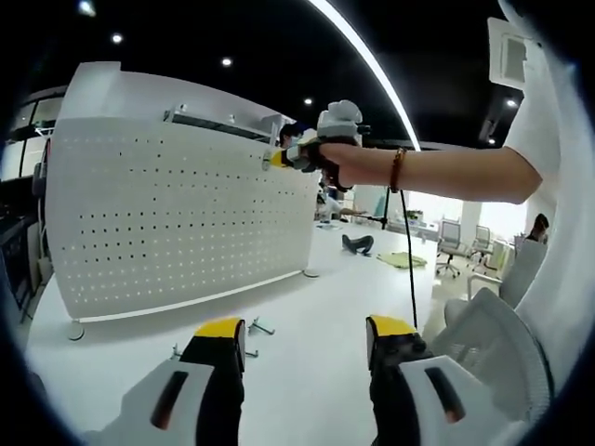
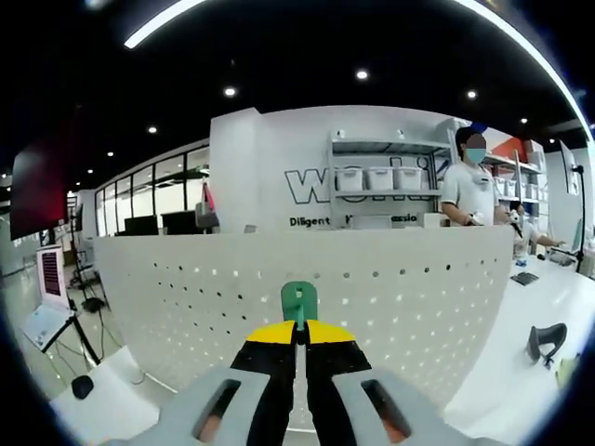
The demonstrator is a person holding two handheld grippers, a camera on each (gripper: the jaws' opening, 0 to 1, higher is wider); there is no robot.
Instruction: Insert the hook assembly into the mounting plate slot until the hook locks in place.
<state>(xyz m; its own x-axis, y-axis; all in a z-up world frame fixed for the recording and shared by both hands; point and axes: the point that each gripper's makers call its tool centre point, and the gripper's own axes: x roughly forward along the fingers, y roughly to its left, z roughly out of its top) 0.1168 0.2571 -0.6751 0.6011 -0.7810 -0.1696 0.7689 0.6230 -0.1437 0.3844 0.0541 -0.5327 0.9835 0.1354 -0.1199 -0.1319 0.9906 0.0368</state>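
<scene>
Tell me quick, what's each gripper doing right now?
Left gripper: open, holding nothing.
Right gripper: shut on the green hook, at the pegboard.

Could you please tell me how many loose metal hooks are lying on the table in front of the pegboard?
2. One hook lies near the left gripper's fingertips, the other hook just left of them, partly behind a finger. Others may be hidden.

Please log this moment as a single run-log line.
right hand-held gripper: shut on green hook, near pegboard top edge | left hand-held gripper: open, low over table | hook: not seated
</scene>
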